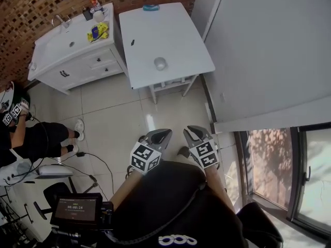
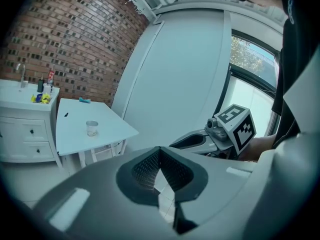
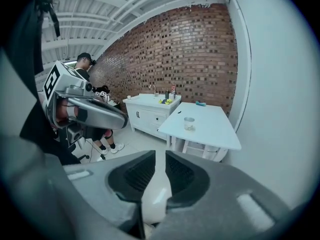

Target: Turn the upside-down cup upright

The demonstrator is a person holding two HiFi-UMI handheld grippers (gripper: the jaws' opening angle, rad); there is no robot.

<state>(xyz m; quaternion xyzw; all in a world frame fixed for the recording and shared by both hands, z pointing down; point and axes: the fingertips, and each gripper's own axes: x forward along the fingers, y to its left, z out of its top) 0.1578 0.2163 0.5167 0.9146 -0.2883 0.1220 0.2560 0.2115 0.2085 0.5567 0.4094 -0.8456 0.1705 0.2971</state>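
Note:
A small clear cup (image 1: 160, 63) stands near the front edge of the white table (image 1: 176, 35); it also shows small and far off in the left gripper view (image 2: 91, 128) and the right gripper view (image 3: 189, 123). Which way up it stands I cannot tell. Both grippers hang over the tiled floor, well short of the table. My left gripper (image 1: 164, 133) (image 2: 160, 151) has its tips touching, with nothing held. Beside it my right gripper (image 1: 192, 132) (image 3: 160, 156) shows a narrow gap between its jaws, with only floor seen through it.
A white vanity with sink and bottles (image 1: 72, 45) stands left of the table against the brick wall. A teal object (image 1: 151, 7) and a small dark item (image 1: 132, 42) lie on the table. A person sits at left (image 1: 36, 138), with cables and a monitor (image 1: 76, 209). A grey wall and window (image 1: 289, 169) are at right.

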